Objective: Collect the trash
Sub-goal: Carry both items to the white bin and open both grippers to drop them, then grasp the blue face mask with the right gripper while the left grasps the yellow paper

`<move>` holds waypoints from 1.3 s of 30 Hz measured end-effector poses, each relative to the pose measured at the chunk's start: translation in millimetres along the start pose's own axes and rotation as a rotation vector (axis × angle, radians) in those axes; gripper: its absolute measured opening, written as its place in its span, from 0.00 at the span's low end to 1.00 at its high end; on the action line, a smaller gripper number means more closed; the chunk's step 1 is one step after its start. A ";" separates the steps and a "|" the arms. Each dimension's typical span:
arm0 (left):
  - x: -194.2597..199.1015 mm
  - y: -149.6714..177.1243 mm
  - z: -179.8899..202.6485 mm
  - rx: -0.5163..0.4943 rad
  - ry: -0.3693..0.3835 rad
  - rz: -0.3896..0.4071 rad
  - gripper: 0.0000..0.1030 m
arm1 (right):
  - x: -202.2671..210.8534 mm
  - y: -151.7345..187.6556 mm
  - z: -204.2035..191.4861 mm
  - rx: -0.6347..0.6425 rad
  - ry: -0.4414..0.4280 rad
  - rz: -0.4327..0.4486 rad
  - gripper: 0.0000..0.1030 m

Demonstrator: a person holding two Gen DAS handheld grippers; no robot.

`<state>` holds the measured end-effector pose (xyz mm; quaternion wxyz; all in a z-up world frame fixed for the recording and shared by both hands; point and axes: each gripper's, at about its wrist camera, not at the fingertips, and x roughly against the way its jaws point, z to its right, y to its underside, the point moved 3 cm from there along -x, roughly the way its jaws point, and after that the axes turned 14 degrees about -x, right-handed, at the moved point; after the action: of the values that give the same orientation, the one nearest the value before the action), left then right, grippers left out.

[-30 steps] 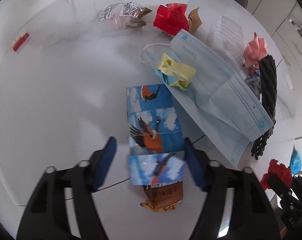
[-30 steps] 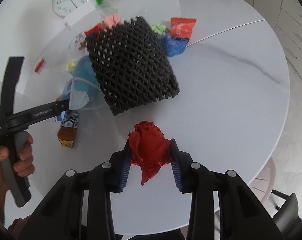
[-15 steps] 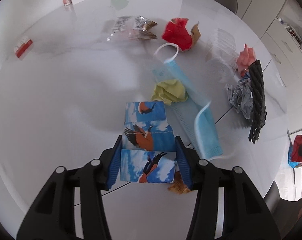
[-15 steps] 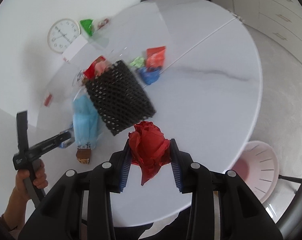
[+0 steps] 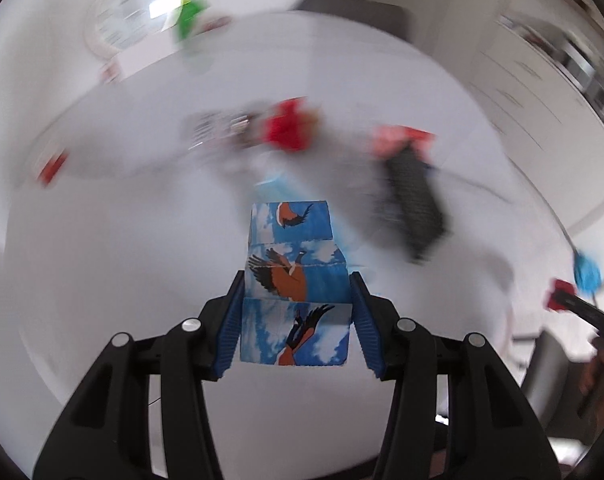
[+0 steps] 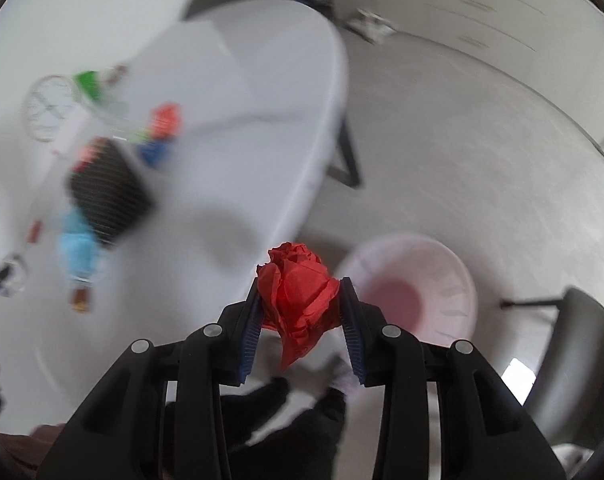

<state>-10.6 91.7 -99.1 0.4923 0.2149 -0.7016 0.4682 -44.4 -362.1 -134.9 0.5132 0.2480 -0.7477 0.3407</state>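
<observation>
My left gripper (image 5: pixel 296 316) is shut on a blue folded carton printed with orange birds (image 5: pixel 296 280) and holds it up above the white round table (image 5: pixel 102 280). My right gripper (image 6: pixel 300 308) is shut on a crumpled red paper ball (image 6: pixel 300 288), held off the table's edge, beside and above a pale pink bin (image 6: pixel 413 284) on the floor. Blurred trash lies on the table: a red paper wad (image 5: pixel 288 130), a black mesh sleeve (image 5: pixel 413 200), a blue face mask (image 6: pixel 78 252).
A wall clock (image 6: pixel 48 106) and a green wrapper (image 6: pixel 88 84) lie at the table's far side. A blue wad (image 6: pixel 156 152) and a red packet (image 6: pixel 166 120) lie near the mesh. A grey chair (image 6: pixel 581 360) stands right of the bin.
My left gripper closed on the bird carton and lifted it off the table. My right gripper carried the red paper ball off the table edge toward the pink bin.
</observation>
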 end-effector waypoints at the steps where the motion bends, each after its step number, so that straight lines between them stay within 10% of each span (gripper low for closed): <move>1: 3.7 -5.6 15.0 -0.043 0.014 0.010 0.48 | -10.4 2.1 14.6 -0.015 0.030 -0.013 0.38; 4: 8.4 -29.0 69.2 -0.163 0.100 0.043 0.48 | -36.8 7.5 47.0 -0.045 0.084 -0.046 0.48; 6: 6.7 -43.0 106.1 -0.219 0.183 0.048 0.48 | -47.3 8.6 65.0 -0.078 0.130 -0.054 0.76; 8: 1.9 -56.1 146.0 -0.276 0.254 0.048 0.48 | -45.5 10.1 78.2 -0.114 0.132 -0.031 0.84; 20: -67.3 -59.2 350.8 -0.522 0.478 -0.102 0.48 | 44.8 -0.9 147.6 -0.169 0.278 0.141 0.96; 28: -95.8 -50.5 398.8 -0.533 0.488 -0.179 0.74 | 70.8 -10.8 167.7 -0.214 0.251 0.184 0.97; 39: -70.6 -70.4 383.2 -0.530 0.432 -0.103 0.87 | 73.4 -18.0 158.9 -0.218 0.221 0.178 0.97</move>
<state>-114.7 -285.4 -160.1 0.6913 0.0104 -0.6666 0.2787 -152.2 -496.6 -99.8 0.5839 0.0849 -0.7382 0.3270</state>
